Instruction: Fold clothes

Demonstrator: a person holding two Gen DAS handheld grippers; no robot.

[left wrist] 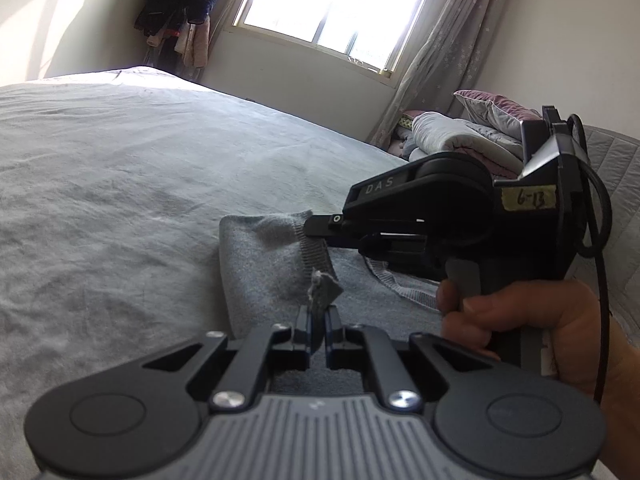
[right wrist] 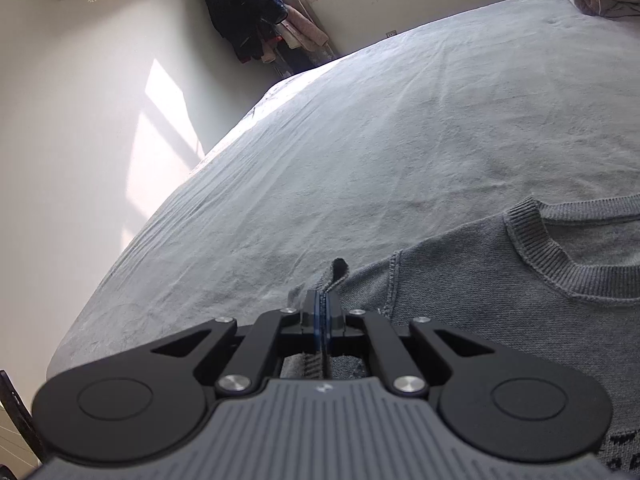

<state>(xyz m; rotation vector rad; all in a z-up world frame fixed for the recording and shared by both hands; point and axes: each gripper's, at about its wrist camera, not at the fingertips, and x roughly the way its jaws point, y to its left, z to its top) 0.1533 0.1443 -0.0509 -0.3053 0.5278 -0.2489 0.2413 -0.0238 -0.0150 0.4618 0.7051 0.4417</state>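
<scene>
While the grey knitted sweater [right wrist: 500,280] is spread flat on the pale grey bedsheet [right wrist: 360,140], a small pinch of its fabric is clamped between the closed fingers of the left gripper [left wrist: 318,316], near the ribbed collar [left wrist: 316,252]. A ribbed edge of the same garment is gripped in the tightly closed right gripper [right wrist: 322,316], whose handle is held by a hand [left wrist: 520,320]. Folded bedding [left wrist: 460,136] is piled beyond, under the window [left wrist: 336,0].

Wide bed [right wrist: 400,140] in wrinkled grey sheet, grey knit sweater [right wrist: 500,280] spread on it, bedding pile [left wrist: 460,136] at far end
</scene>
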